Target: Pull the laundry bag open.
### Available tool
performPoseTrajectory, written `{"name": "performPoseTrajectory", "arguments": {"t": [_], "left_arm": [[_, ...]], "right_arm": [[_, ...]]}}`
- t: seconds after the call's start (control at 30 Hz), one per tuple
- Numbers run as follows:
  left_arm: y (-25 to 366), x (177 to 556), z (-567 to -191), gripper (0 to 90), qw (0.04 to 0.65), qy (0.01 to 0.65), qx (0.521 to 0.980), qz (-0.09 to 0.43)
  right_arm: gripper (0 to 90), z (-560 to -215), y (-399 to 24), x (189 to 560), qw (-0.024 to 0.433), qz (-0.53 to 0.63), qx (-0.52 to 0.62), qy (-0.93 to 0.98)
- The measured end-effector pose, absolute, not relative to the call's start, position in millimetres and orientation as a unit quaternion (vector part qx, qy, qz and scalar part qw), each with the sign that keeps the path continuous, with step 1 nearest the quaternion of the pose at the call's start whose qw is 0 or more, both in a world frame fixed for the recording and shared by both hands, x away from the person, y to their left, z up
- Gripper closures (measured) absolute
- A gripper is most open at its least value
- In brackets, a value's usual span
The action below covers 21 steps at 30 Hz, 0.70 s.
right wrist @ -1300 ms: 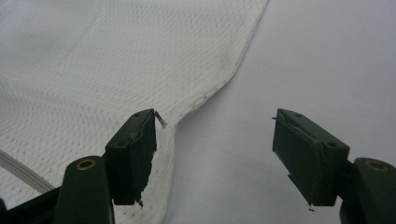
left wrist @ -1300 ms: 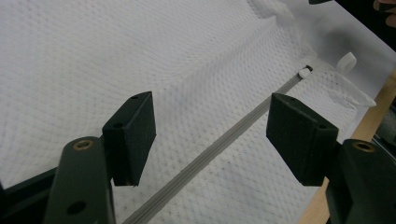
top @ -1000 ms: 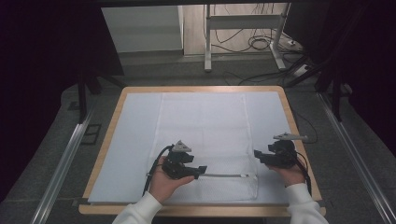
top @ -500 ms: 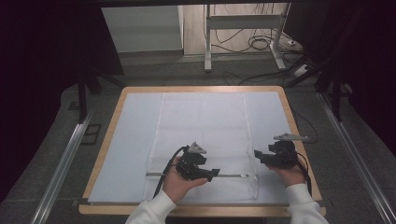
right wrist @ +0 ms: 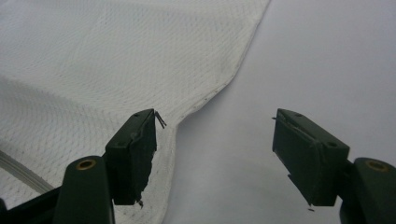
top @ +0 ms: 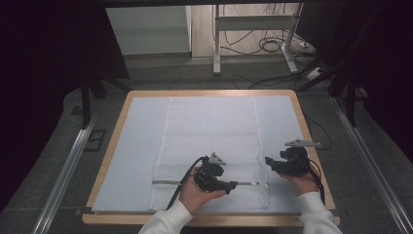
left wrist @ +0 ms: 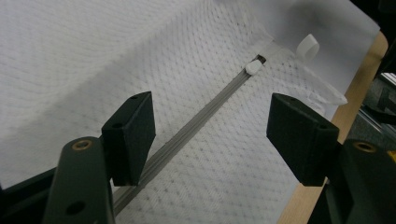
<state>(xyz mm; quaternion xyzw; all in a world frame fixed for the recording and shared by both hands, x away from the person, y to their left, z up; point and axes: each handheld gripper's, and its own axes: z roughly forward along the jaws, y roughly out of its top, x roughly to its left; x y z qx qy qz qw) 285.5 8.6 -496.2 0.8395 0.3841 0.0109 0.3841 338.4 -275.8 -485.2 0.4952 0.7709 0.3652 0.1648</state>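
A white mesh bag [top: 210, 131] lies flat on the pale mat [top: 136, 146]. Its grey zipper [top: 168, 182] runs along the near edge. My left gripper [top: 233, 185] points right just above the zipper, jaws open. In the left gripper view the zipper [left wrist: 205, 109] passes between the open jaws of the left gripper [left wrist: 212, 119], and the white zipper pull [left wrist: 253, 67] lies ahead near the bag's end. My right gripper [top: 269, 163] is open at the bag's right edge. In the right gripper view the right gripper [right wrist: 215, 135] straddles the bag's hem [right wrist: 219, 86], touching nothing.
The wooden table rim [top: 107, 161] frames the mat. A small white loop [left wrist: 308, 46] sits at the bag's corner past the pull. Metal rails [top: 68, 165] run along both sides on the floor. A desk frame and cables [top: 263, 44] stand beyond the far edge.
My left gripper has slid right along the zipper toward the bag's right end, staying open. The right gripper has kept still.
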Motion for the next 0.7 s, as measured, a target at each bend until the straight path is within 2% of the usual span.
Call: {"name": "performPoseTrajectory", "arguments": {"t": [0.7], "left_arm": [[-24.9,296.4,-503.3,36.0,0.376,0.383,0.843,-0.031]], "right_arm": [[30.1,-485.8,-274.5,337.9,0.168,0.364,0.495,0.771]]}}
